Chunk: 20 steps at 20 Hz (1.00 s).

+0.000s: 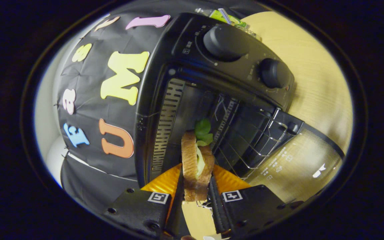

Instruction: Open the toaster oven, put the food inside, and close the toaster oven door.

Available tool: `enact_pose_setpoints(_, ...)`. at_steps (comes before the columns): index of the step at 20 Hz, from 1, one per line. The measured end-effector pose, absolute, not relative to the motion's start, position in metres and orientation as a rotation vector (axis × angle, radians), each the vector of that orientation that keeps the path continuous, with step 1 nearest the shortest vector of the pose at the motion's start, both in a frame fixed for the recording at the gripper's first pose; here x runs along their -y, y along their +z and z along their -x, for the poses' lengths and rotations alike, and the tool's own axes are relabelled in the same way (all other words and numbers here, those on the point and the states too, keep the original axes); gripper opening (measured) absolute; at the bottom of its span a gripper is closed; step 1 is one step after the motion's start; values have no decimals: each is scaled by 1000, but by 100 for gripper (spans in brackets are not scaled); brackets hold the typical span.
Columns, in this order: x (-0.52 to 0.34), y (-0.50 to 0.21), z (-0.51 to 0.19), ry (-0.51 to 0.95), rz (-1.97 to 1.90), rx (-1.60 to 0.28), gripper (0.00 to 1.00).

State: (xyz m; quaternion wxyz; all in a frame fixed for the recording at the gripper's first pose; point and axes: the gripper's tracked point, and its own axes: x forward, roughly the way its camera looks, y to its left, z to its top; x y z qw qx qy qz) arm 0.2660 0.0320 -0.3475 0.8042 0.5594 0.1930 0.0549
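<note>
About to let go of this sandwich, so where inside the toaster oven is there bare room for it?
The gripper is shut on the sandwich. Just ahead, the wire rack inside the toaster oven lies bare between the slotted side wall and the open door. The door hinge corner looks tight.

1. The gripper [197, 181] is rolled sharply to one side, so the scene ahead of it looks tilted.
2. Its two fingers [178, 186] stand close together, both pressing on the sandwich [196, 166] between them.
3. The fingertips point forward, toward the open toaster oven [212, 110].
</note>
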Motion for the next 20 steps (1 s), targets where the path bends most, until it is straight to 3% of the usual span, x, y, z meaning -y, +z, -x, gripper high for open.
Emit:
enact_pose_setpoints(3, -46, -350, -266, 145, -1137, -456, 55)
enact_pose_setpoints(5, -46, -350, -269, 141, -1069, -467, 72)
enact_pose_setpoints(8, -56, -350, -261, 180, -927, -522, 81)
enact_pose_setpoints(20, -67, -377, -223, 231, -281, -772, 87)
